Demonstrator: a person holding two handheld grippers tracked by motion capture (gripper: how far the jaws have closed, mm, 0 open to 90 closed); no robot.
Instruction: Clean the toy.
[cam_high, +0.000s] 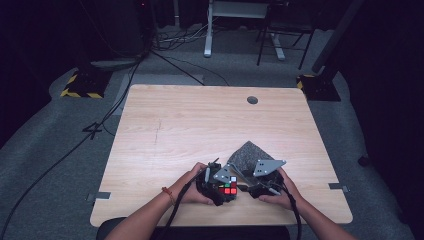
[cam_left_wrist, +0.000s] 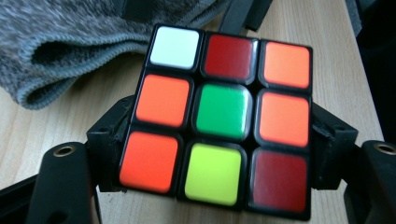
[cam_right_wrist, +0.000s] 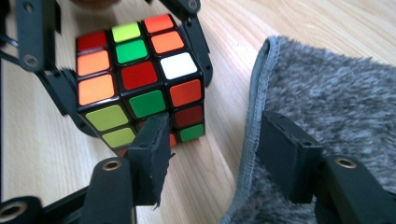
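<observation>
A scrambled Rubik's cube (cam_high: 229, 188) sits near the table's front edge, with my left gripper (cam_high: 221, 187) shut on it. In the left gripper view the cube (cam_left_wrist: 223, 112) shows a green centre, and the black pads of my left gripper (cam_left_wrist: 222, 142) press on its two sides. My right gripper (cam_high: 251, 188) is just to the right of the cube, open. In the right gripper view my right gripper (cam_right_wrist: 219, 140) has one jaw in front of the cube (cam_right_wrist: 135, 79) and the other over the grey cloth (cam_right_wrist: 327, 93), whose hemmed edge lies between them.
The grey fleecy cloth (cam_high: 248, 154) lies crumpled behind the grippers on the wooden table (cam_high: 200, 120). A round cable hole (cam_high: 252, 100) is at the table's far side. Cables, stands and a desk frame are on the floor beyond.
</observation>
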